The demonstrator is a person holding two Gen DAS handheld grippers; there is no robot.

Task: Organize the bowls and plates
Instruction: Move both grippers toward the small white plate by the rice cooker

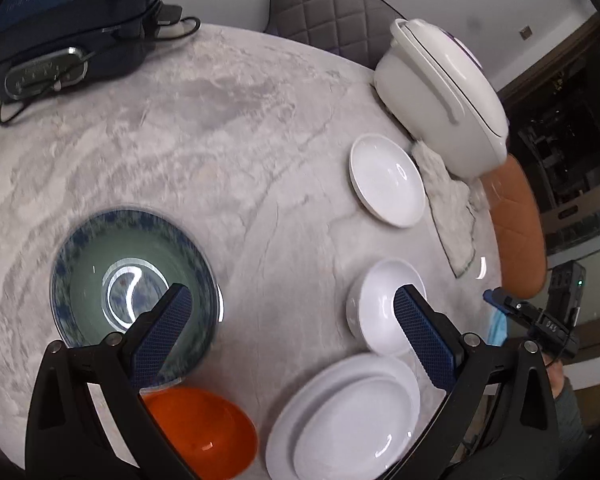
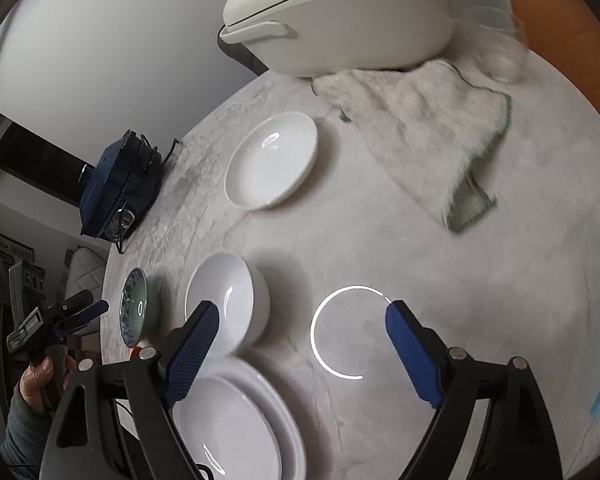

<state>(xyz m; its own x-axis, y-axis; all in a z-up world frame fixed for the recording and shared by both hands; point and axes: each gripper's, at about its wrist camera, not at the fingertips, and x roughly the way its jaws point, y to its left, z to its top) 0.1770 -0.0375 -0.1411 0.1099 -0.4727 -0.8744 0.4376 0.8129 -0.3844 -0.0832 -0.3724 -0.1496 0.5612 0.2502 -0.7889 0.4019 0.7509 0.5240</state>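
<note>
Round marble table [image 1: 220, 128], contents as they stand.

Stacked white plates [image 1: 347, 420]: two, a smaller one nested on a larger, at the near edge. Already gathered, by the look of it.

White bowl [image 1: 383, 308]: just beyond the stack, close to its rim; whether it touches cannot be told. Upright, empty.

Shallow white dish [image 1: 385, 180]: farther back, well apart from the stack, near the towel [image 2: 419, 128] and the white rice cooker [image 1: 439, 92].

Blue-patterned bowl [image 1: 136, 280]: deep, with a pale green inside, toward the left of the table. The orange bowl [image 1: 204, 432] sits at its near side, its rim partly under or against it.

Dark blue appliance [image 1: 72, 28] with cord at the far left; a clear glass [image 2: 499, 44] beside the cooker; grey and tan chairs behind.

Left gripper [image 1: 292, 312]: jaws spread full wide, nothing between them, poised over bare marble between the patterned bowl and the white bowl.

Right gripper [image 2: 300, 324]: jaws wide apart, empty, above bare table right of the white bowl and the plates.

Step in hand, as judged: between placements, both tools free, the next piece being chosen. Plates appear partly sorted; the shallow dish and the bowls are still scattered.

Next move calls for: one gripper dropping onto a rim, likely of the white bowl or the far dish, one finger inside and one outside, closing firmly since glazed ware is slick, then lifting clear before carrying it to its group.
</note>
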